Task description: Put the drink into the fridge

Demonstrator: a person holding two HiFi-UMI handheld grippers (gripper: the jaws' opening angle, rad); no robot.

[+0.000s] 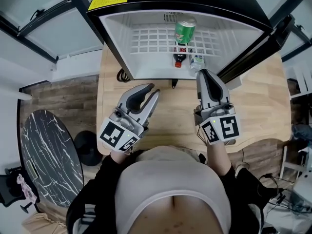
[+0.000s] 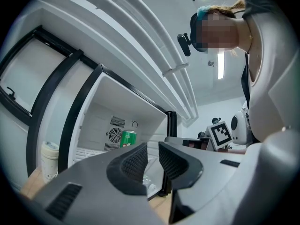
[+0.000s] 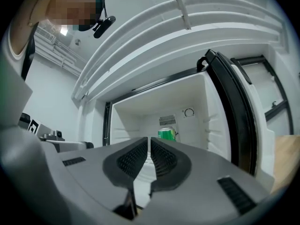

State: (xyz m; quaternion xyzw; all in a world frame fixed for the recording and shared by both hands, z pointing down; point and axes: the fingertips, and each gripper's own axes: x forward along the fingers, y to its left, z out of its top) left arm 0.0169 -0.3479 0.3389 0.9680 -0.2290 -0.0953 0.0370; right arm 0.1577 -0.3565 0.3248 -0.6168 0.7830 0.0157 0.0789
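A green drink can (image 1: 185,29) stands on the white wire shelf (image 1: 151,40) inside the open fridge (image 1: 117,33). It also shows far back in the left gripper view as the can (image 2: 128,138) and in the right gripper view as the can (image 3: 166,134). A dark cola bottle (image 1: 180,55) and a small white bottle (image 1: 197,61) stand in front of it. My right gripper (image 1: 205,73) is just outside the fridge mouth, shut with nothing in it (image 3: 149,142). My left gripper (image 1: 152,90) hangs over the table, its jaws a little apart and empty (image 2: 153,149).
The fridge sits on a wooden table (image 1: 258,101), with its black door (image 1: 253,48) swung out to the right. A dark cable (image 1: 123,75) lies by the fridge's left front corner. A round black marble table (image 1: 46,155) stands on the floor at the left.
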